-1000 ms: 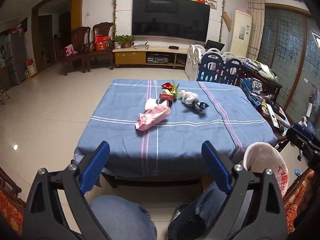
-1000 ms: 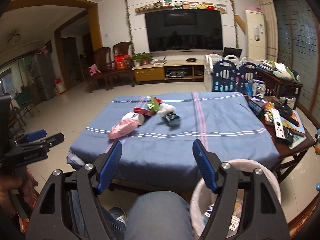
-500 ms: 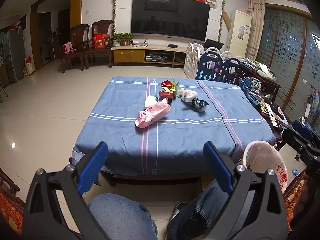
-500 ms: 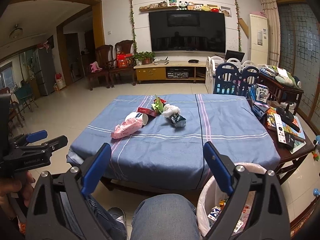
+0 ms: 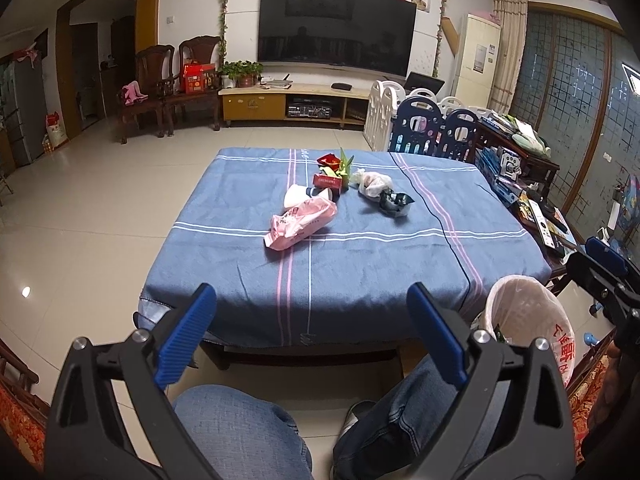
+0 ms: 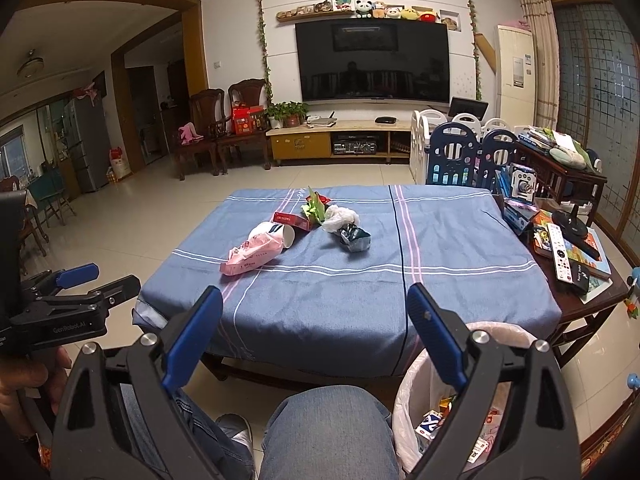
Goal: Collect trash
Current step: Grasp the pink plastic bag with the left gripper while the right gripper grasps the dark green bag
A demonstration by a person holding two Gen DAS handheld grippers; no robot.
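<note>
While both wide, left gripper [image 5: 312, 334], right gripper [image 6: 316, 334] empty

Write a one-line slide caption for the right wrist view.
Open right gripper faces scattered trash on a blue tablecloth, a lined bin waiting below.

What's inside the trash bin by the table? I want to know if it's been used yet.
The trash bin has a white liner holding printed wrappers and scraps. The right claw's finger covers part of the opening; deeper contents are hidden.

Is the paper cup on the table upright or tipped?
Tipped: the cup lies on its side on the cloth, mouth facing sideways, behind the pink bag.
</note>
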